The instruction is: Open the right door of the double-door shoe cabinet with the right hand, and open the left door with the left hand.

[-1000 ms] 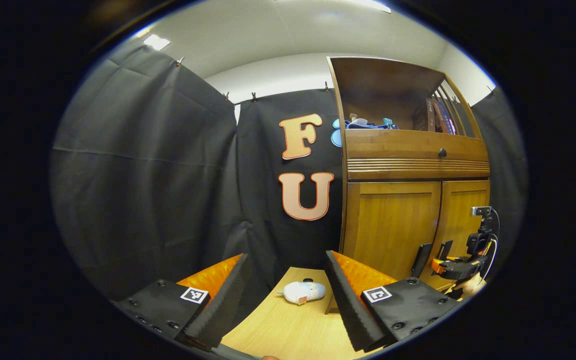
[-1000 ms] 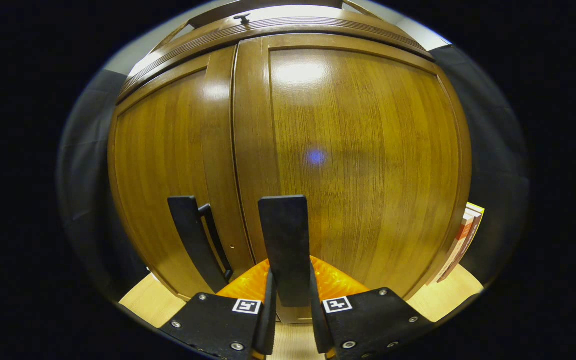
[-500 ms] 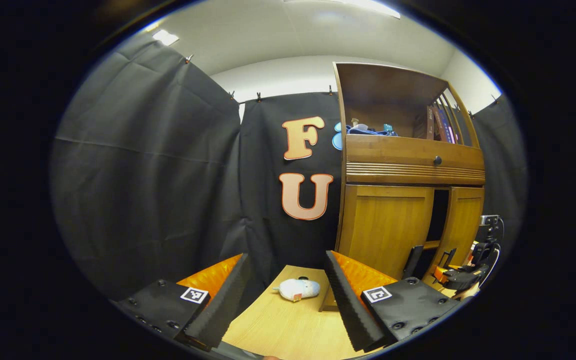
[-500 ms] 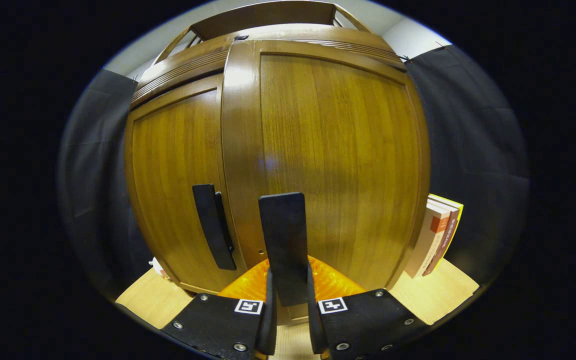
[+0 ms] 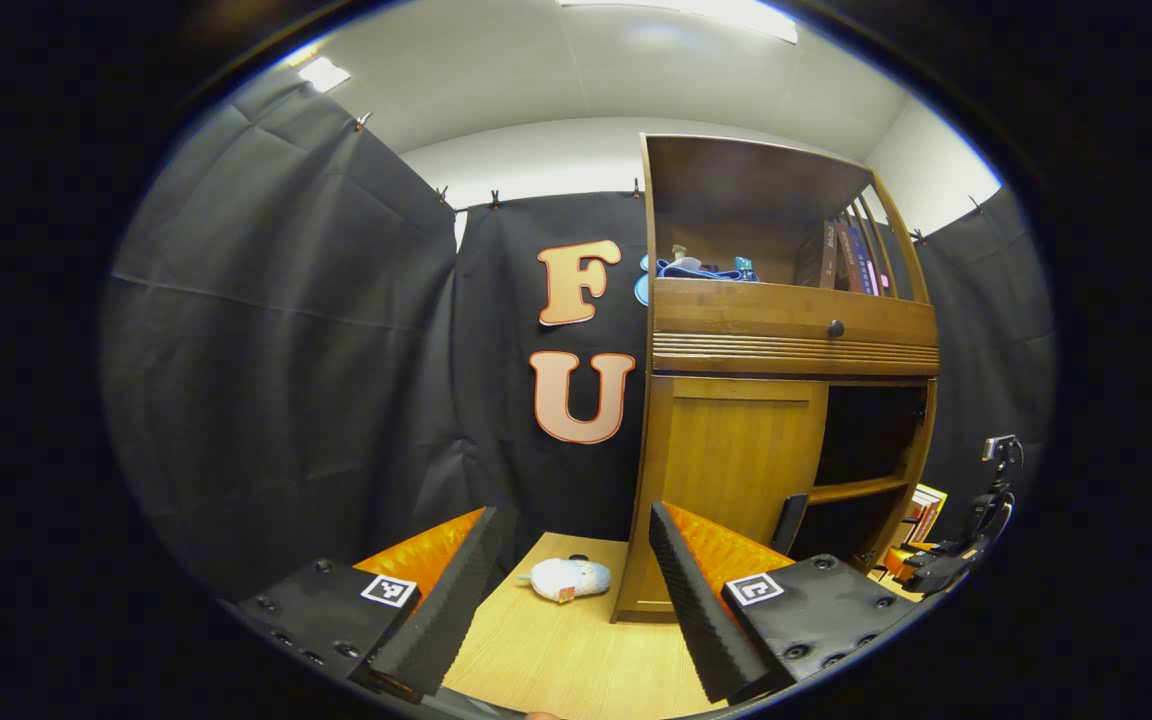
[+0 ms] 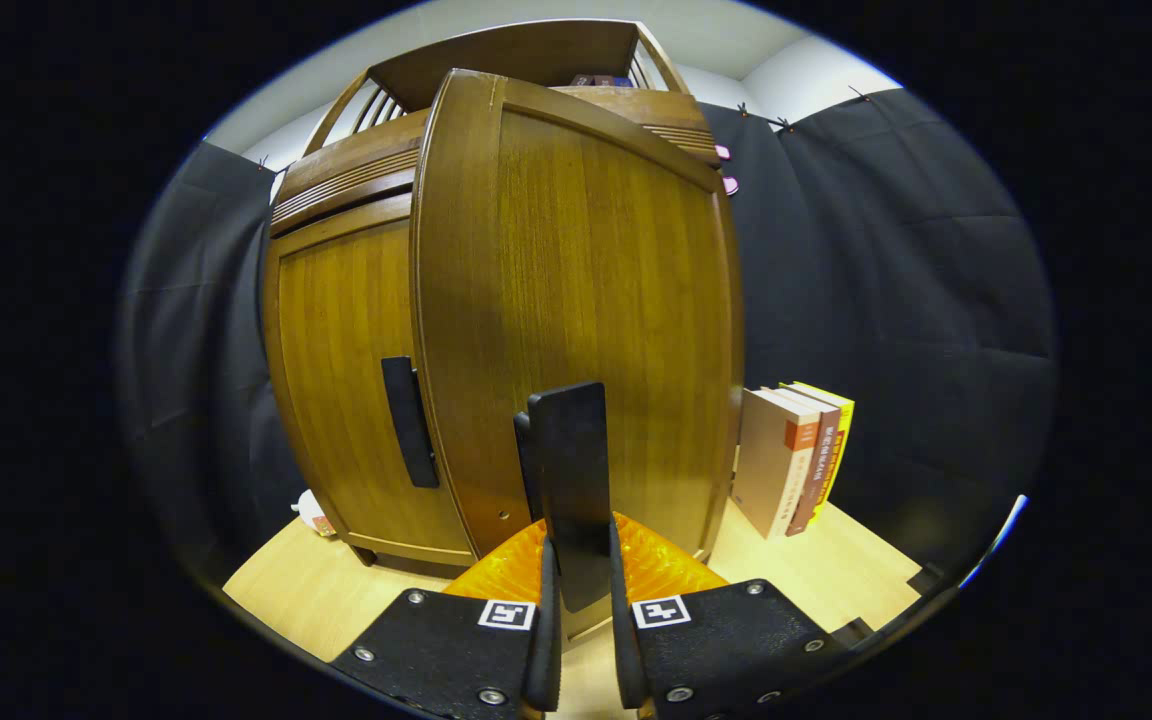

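right hand-held gripper (image 6: 576, 640): fingers pinching the black handle (image 6: 568, 480) of the right door (image 6: 586, 300), which stands swung out from the shoe cabinet (image 5: 786, 340). left hand-held gripper (image 5: 576, 590): fingers spread wide, holding nothing, above the desk (image 5: 556, 650). beyond it, a white plush toy (image 5: 561, 578) on the desk beside the cabinet. left door (image 5: 731, 455): closed. upright books (image 6: 796, 450) stand beside the cabinet.

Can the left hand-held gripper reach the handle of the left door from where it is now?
Probably yes: the left hand-held gripper is open, the handle lies ahead to its right, and nothing stands between.
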A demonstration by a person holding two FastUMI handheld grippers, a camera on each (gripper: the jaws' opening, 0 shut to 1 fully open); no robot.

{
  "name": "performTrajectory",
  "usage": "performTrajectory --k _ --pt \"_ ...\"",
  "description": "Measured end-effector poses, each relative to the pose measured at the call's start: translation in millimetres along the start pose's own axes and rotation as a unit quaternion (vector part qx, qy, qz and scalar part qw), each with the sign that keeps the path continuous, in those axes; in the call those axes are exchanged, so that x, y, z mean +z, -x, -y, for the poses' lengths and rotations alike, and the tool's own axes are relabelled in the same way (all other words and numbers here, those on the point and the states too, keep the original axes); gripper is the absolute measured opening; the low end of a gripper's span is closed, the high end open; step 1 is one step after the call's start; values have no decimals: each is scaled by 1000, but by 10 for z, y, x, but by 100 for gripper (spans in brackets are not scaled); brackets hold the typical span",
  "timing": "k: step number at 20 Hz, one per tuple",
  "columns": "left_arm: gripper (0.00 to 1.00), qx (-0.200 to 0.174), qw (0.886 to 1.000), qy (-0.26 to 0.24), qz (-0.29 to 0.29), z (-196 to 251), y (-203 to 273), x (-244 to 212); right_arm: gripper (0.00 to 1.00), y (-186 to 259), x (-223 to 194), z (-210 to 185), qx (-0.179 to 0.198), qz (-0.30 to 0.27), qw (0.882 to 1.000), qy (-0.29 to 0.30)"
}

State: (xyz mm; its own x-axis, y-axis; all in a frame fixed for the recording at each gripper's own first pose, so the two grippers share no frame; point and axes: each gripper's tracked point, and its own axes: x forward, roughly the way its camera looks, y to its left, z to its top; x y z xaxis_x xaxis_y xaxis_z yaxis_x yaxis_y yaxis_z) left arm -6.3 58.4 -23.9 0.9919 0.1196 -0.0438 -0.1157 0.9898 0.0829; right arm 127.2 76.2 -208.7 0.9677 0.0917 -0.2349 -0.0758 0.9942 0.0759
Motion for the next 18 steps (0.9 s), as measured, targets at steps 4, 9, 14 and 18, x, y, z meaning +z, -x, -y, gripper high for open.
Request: performTrajectory --k 4,9,14,18 --pt "100 -25 1000 -2 -4 246 -11 -27 17 157 -11 224 -15 0 1000 -1" --pt "97 -51 999 -3 -7 605 -130 -86 14 289 -24 453 -21 0 1000 -1" --pt "95 -71 997 1 -15 985 -192 -167 13 397 -22 727 -29 -3 1000 -4" --pt "93 -80 997 0 -18 1320 -169 -192 1 512 -27 1121 -42 -7 999 -7"
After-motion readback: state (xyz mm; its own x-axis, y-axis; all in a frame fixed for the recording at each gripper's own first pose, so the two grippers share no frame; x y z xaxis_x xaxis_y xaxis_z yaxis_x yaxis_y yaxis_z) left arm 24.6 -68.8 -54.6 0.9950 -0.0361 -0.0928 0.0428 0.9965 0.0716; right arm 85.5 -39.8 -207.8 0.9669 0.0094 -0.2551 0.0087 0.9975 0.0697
